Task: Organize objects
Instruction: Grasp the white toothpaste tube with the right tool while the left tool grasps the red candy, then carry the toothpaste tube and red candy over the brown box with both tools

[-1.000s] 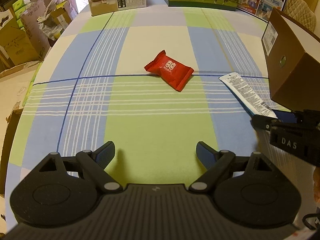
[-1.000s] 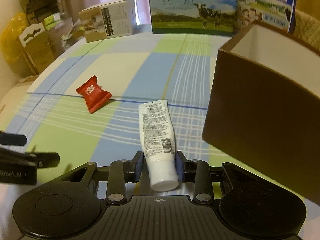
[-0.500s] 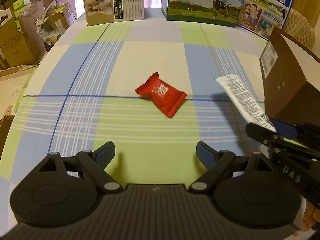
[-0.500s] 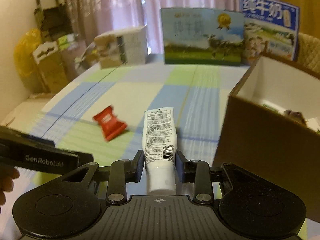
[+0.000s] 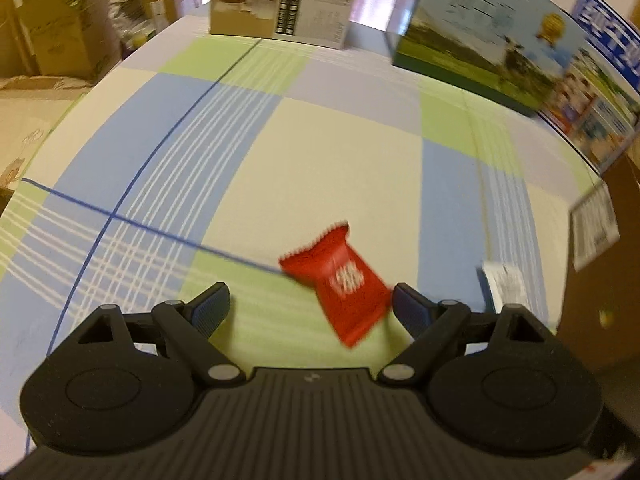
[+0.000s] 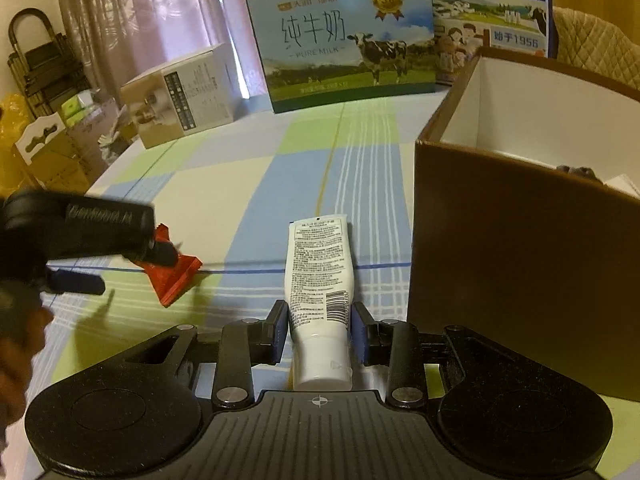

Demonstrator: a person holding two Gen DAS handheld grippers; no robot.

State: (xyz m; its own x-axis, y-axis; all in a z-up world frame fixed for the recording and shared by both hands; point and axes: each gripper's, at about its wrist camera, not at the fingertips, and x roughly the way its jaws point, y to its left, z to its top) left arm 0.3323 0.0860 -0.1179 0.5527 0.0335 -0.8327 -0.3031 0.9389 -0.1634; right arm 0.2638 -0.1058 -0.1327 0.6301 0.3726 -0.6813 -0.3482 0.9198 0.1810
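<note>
— Red foil snack packet (image 5: pixel 344 280) lies on the checked tablecloth (image 5: pixel 280 152), inside the left gripper's (image 5: pixel 310 306) wide-apart tongs, nearer the right one. Ungrasped, I judge.

— And the white plastic tube (image 6: pixel 320 280)?

— Clamped near its cap by the right gripper (image 6: pixel 320 336), beside the open brown cardboard box (image 6: pixel 520 248) on the right. Something's already inside; both items remain outside.

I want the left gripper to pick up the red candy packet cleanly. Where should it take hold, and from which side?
Grip the red candy packet across its puffy middle, not the thin crimped ends, which would likely slip. It lies flat and skewed on the tablecloth, close to one finger of the open left gripper. Come from above, shift to centre it, and turn so the fingers close on its long edges.
</note>
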